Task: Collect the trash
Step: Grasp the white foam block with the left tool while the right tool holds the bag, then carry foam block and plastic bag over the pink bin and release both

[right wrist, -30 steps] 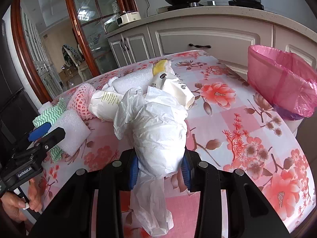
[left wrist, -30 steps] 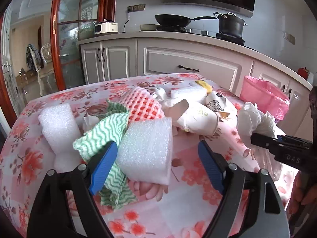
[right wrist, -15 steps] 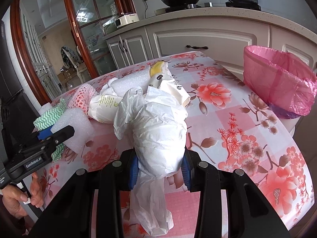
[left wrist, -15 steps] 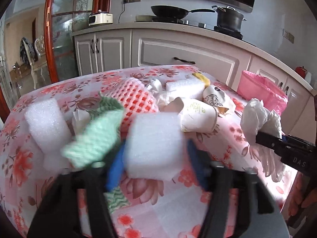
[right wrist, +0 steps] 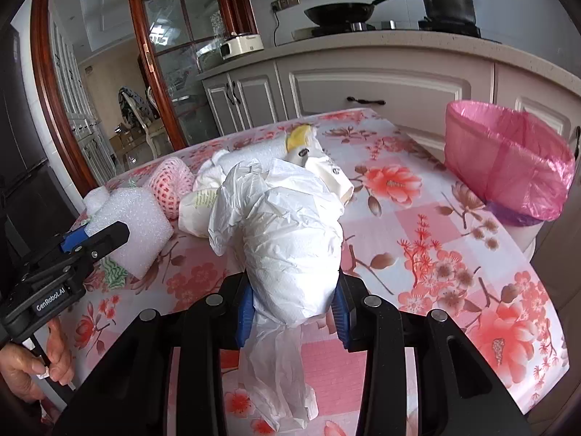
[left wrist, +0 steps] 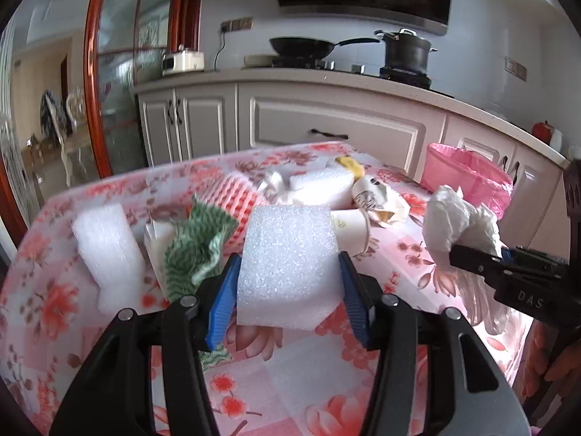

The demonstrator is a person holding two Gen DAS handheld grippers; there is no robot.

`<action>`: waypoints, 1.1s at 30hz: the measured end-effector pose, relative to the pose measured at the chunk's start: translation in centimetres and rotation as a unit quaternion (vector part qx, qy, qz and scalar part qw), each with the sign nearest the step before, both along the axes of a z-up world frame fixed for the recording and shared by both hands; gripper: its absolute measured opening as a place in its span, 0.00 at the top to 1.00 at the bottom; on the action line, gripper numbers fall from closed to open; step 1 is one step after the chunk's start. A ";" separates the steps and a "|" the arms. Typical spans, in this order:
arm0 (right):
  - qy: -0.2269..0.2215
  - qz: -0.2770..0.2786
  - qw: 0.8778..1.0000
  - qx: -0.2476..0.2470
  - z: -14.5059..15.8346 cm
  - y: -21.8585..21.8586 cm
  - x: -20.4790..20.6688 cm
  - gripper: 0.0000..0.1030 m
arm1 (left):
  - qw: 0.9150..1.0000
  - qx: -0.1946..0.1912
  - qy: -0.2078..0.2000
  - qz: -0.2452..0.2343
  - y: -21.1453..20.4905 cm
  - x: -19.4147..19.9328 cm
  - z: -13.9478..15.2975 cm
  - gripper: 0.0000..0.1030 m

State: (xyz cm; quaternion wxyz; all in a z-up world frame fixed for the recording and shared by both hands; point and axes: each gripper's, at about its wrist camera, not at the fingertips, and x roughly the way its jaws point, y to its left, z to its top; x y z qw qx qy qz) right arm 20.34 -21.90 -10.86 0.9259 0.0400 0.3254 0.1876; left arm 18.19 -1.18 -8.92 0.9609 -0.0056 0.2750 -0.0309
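A paper cup (left wrist: 350,230) is half hidden behind the porous foam block (left wrist: 287,265) clamped by the left gripper (left wrist: 288,298); a crinkled plastic bag (right wrist: 287,243) is pinched in the right gripper (right wrist: 292,309)

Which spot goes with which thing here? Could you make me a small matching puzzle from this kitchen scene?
Things:
1. square white foam block
2. crumpled white plastic bag
3. pink bin liner
4. black frying pan

Places:
A. on the stove
B. in the right hand-held gripper
C. beside the table's edge
D. in the left hand-held gripper

Pairs: 1-D, 2-B, 3-C, 4-A
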 end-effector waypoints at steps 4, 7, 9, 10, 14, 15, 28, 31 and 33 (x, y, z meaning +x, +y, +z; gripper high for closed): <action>-0.035 -0.010 0.999 0.002 1.7 -0.4 -0.8 0.65 | 1.000 0.012 -0.018 -0.005 -1.0 -0.7 1.0 0.50; -0.053 -0.013 0.998 -0.002 2.6 -0.6 -1.2 0.65 | 1.000 0.003 -0.028 -0.010 -1.6 -0.9 1.7 0.50; -0.061 -0.018 0.998 -0.002 3.0 -0.9 -1.3 0.65 | 0.999 0.005 -0.033 -0.016 -2.2 -0.9 2.1 0.50; -0.063 -0.021 0.998 -0.001 3.1 -1.1 -1.4 0.65 | 0.999 0.007 -0.038 -0.021 -2.7 -0.9 2.4 0.50; -0.072 -0.040 0.997 0.003 3.5 -2.3 -1.2 0.65 | 0.999 0.004 -0.042 -0.034 -4.0 -0.5 2.8 0.50; -0.074 -0.044 0.996 0.002 3.6 -2.6 -1.2 0.65 | 0.998 0.003 -0.042 -0.037 -4.3 -0.3 2.8 0.50; -0.090 -0.137 0.986 -0.008 5.0 -9.7 1.3 0.65 | 0.993 -0.020 -0.046 -0.105 -11.1 5.2 4.3 0.50; -0.091 -0.161 0.983 -0.015 5.3 -12.1 2.1 0.65 | 0.990 -0.022 -0.047 -0.131 -13.7 6.7 4.8 0.50; -0.091 -0.174 0.980 -0.020 5.4 -13.7 2.8 0.65 | 0.988 -0.021 -0.047 -0.145 -15.4 7.7 5.1 0.50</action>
